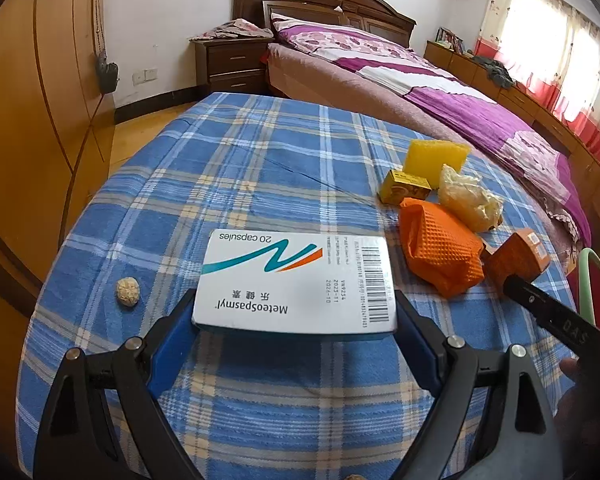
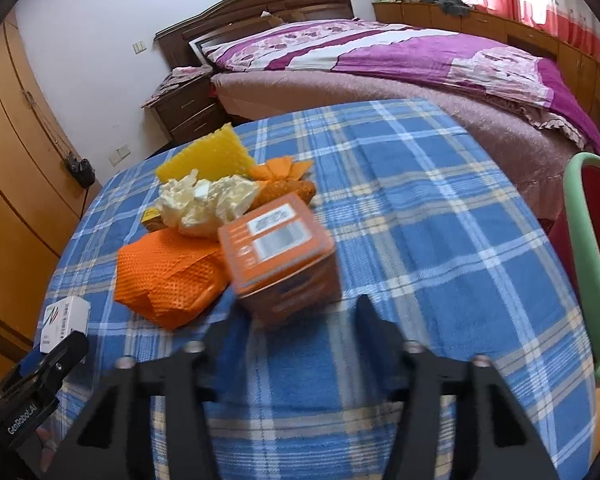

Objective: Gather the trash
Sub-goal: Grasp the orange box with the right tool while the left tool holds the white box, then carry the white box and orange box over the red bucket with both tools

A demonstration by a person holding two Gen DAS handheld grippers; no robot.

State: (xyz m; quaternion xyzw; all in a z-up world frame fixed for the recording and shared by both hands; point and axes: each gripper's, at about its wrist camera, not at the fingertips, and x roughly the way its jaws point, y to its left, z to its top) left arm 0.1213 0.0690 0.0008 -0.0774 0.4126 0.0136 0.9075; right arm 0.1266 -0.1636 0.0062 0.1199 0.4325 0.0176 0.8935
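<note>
My left gripper [image 1: 296, 320] is shut on a white MeteoSpasmyl capsule box [image 1: 296, 280], held at its two sides just over the blue plaid tablecloth [image 1: 240, 168]. The box also shows at the left of the right wrist view [image 2: 62, 320]. My right gripper [image 2: 294, 312] holds an orange box [image 2: 280, 256] between its fingers; the view is blurred. In a pile beside it lie an orange waffle cloth [image 2: 164, 276], crumpled pale plastic [image 2: 204, 204], a yellow sponge [image 2: 208, 156] and a small yellow box [image 1: 406, 186]. A walnut [image 1: 127, 291] lies alone at the left.
A bed with a purple quilt [image 1: 440, 88] stands behind the table. A wooden wardrobe [image 1: 28, 120] is at the left, a nightstand [image 1: 232, 62] at the back. A green-framed red chair [image 2: 592, 240] stands at the table's right edge.
</note>
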